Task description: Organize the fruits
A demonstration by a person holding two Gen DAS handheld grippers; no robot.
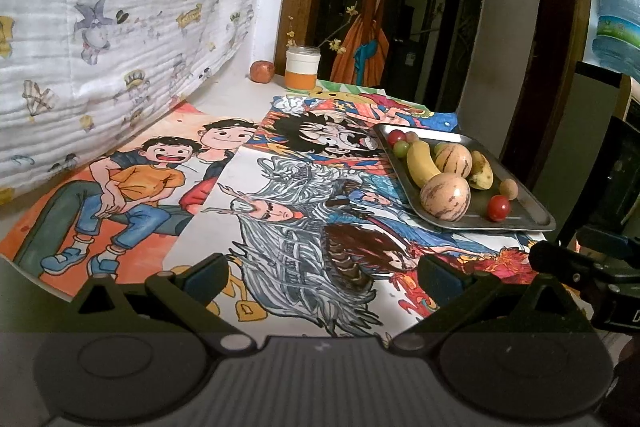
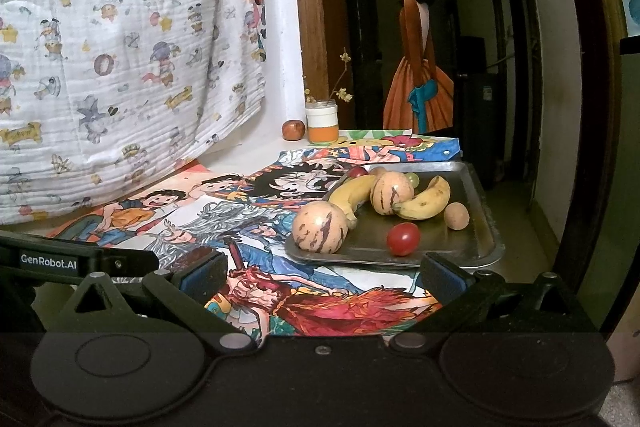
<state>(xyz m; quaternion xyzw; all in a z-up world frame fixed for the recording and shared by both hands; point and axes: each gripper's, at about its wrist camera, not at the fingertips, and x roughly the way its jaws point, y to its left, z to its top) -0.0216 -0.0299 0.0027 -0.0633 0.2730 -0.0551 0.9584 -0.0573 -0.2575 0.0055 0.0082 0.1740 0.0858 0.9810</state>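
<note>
A metal tray [image 1: 532, 223] [image 2: 480, 227] sits at the table's right side. It holds two striped tan melons [image 1: 445, 197] [image 2: 319, 227], two bananas [image 1: 422, 163] [image 2: 426, 201], a red cherry tomato [image 1: 498, 207] [image 2: 403, 238], a small tan round fruit [image 1: 509, 188] [image 2: 456, 215] and several grapes [image 1: 401, 143] at the far end. A reddish apple [image 1: 262, 71] [image 2: 293, 129] lies alone at the back by the wall. My left gripper [image 1: 324, 273] is open and empty, low over the drawings. My right gripper [image 2: 324, 273] is open and empty, just in front of the tray.
A white and orange jar [image 1: 303, 67] [image 2: 322, 121] with a flower twig stands next to the apple. Coloured cartoon drawings [image 1: 132, 187] cover the table. A printed cloth [image 1: 120, 7] hangs at the left. A doorway and a blue water bottle [image 1: 618, 15] are at the right.
</note>
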